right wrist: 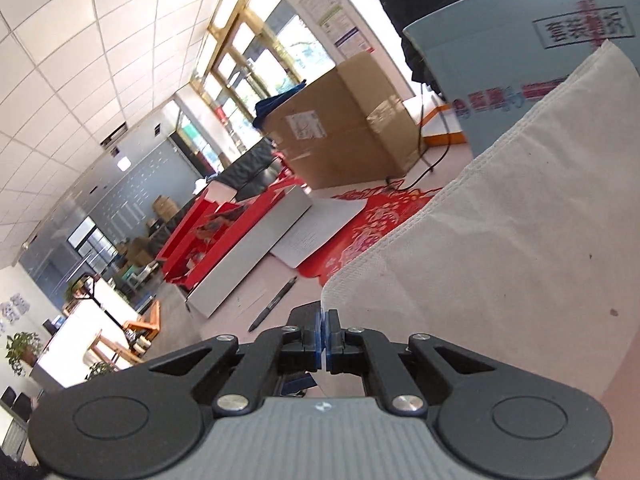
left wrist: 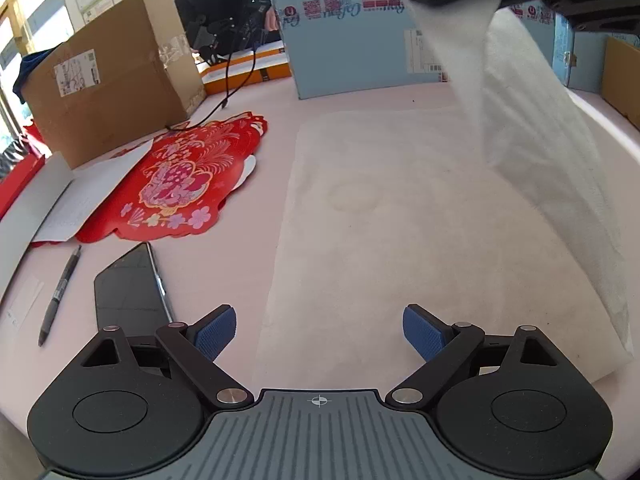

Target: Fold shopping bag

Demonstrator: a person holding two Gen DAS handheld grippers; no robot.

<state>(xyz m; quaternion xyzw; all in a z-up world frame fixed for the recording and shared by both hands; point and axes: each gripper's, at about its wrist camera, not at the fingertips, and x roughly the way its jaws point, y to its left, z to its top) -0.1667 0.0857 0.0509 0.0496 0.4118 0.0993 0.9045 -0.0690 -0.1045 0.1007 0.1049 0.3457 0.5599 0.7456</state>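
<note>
Left wrist view, bag: we see the white shopping bag [left wrist: 400, 216] lying flat on the pink table [left wrist: 248, 120], with its right side lifted in a slack sheet.
Left wrist view, left gripper [left wrist: 319, 330]: we hold it low at the bag's near edge, jaws wide apart, nothing between the blue pads.
Left wrist view, neighbours: the phone [left wrist: 128, 284], pen [left wrist: 60, 292] and red paper cutting [left wrist: 180, 184] lie left of the bag.
Right wrist view, right gripper [right wrist: 324, 334]: jaws together, clamped on a bag corner held above the table.
Right wrist view, handling: we judge the fabric light, soft and limp, sagging where unsupported.
Right wrist view, hold: stitched edges and corners look the surest places to pinch.
</note>
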